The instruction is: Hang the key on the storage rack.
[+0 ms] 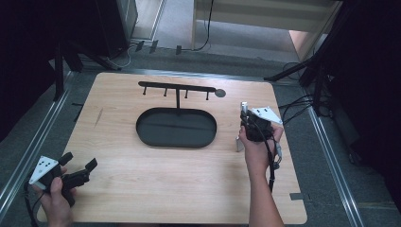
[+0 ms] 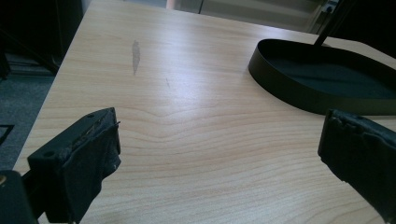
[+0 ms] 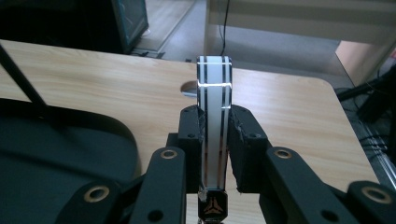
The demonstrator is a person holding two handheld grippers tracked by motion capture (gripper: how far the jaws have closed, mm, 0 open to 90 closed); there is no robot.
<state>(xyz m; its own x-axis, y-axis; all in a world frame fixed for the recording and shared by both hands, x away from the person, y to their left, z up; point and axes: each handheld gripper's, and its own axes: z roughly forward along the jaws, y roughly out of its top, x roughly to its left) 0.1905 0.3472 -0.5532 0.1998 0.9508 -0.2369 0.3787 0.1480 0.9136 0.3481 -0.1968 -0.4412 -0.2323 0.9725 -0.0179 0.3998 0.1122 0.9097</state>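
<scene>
Right gripper (image 3: 215,135) clamped on a white strip with black edge lines (image 3: 214,112), held upright right of the black oval tray (image 1: 176,127). Left gripper (image 2: 219,154) jaws wide apart, empty, at the table's (image 1: 189,189) near-left corner. No legible text.

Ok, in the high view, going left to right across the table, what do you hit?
Left gripper → black oval tray → right gripper, clamped on a white strip with dark stripes.

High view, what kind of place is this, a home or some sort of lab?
Probably a lab or recording workspace, not a home: a bare wooden table edged by metal rails, dark tripod legs, and cables trailing over grey carpet.
</scene>
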